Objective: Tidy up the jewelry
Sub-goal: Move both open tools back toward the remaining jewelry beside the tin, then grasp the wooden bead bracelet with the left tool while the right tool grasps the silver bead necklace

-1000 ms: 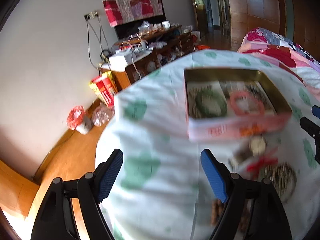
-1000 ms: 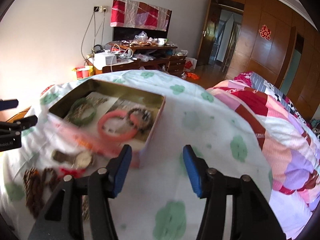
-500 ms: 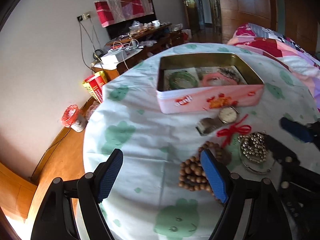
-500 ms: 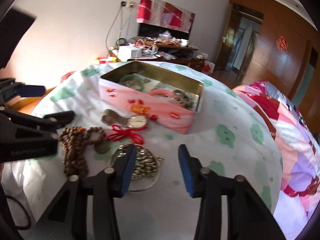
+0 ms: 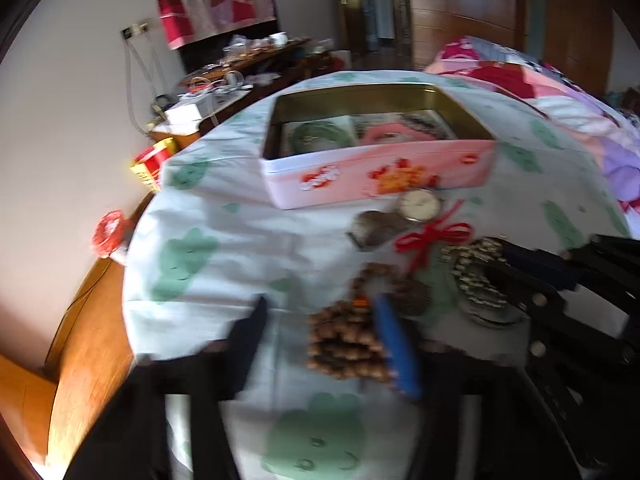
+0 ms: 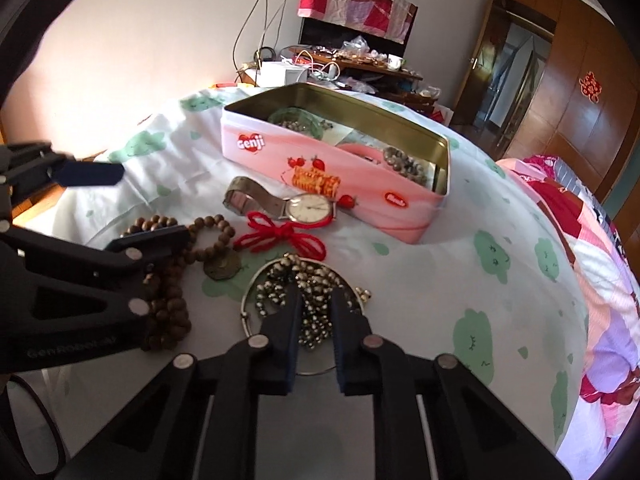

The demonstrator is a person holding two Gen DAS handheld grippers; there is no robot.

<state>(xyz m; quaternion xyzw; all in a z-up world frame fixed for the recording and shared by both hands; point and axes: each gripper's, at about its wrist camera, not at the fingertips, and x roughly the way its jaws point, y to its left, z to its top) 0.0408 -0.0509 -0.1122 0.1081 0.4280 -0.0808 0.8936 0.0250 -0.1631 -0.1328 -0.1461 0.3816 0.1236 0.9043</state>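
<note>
The right hand-held gripper (image 6: 315,300) reached down over the pile of small dark-and-pale beads (image 6: 308,280) that lay inside a thin metal bangle (image 6: 256,330) on the bed's white sheet with green prints (image 6: 500,280). Its jaws were closing, nearly together, with a strand of those beads between the pads; whether the pads already pressed on them could not be told for sure, though the beads filled the narrow gap.

The left hand-held gripper (image 5: 320,336) hovered over the string of brown wooden beads (image 5: 344,340), which lay toward the near edge of the bed, just beside the bangle pile. Its jaws were closing too, about half open, the blue-padded finger over the wooden beads and the other finger on bare sheet. The left wrist view was blurred, so contact was unclear; in the right wrist view one of its fingers (image 6: 156,238) lay across the wooden beads.

Farther in from the near edge, a wristwatch with a metal band (image 6: 280,204) lay against the front wall of an open pink tin (image 6: 320,160), with a red knotted cord (image 6: 280,236) between the watch and the bangle. A dull round pendant (image 6: 222,266) sat beside the cord. Inside the tin a green bracelet (image 5: 320,138), a pink bangle (image 5: 384,134) and dark beads (image 6: 404,164) were visible.
</note>
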